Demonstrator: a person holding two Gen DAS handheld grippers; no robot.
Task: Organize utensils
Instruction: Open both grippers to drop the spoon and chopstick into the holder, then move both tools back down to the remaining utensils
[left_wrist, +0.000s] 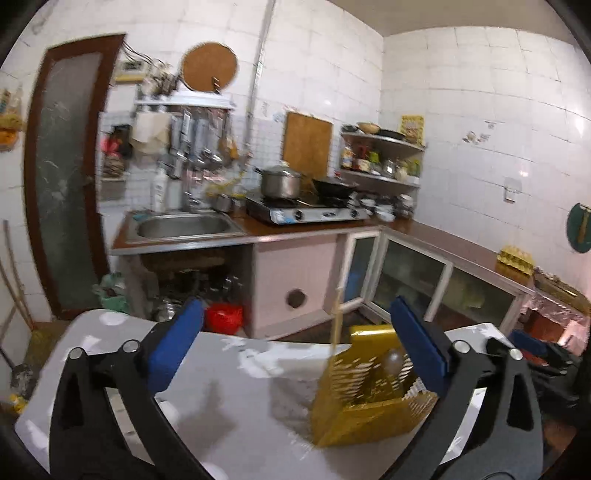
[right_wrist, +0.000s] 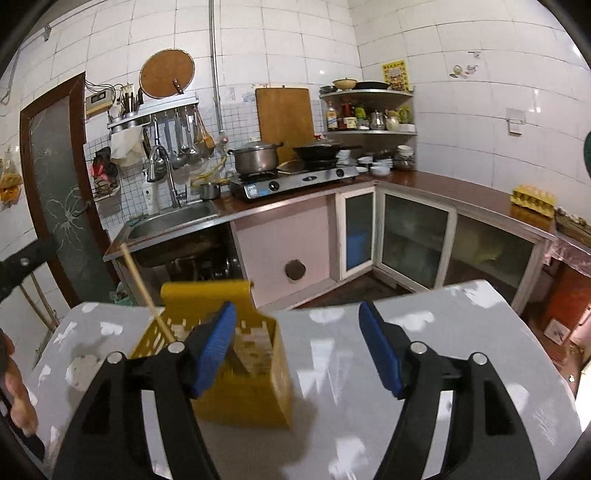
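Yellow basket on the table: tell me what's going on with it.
A person holds a gripper in each hand over the white table. The yellow utensil basket stands on it with a chopstick sticking out. Both the left gripper and the right gripper are open and hold nothing.

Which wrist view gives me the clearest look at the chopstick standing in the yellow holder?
The right wrist view: the chopstick is sharp and leans left out of the yellow holder. In the left wrist view it is a faint, blurred streak above the holder.
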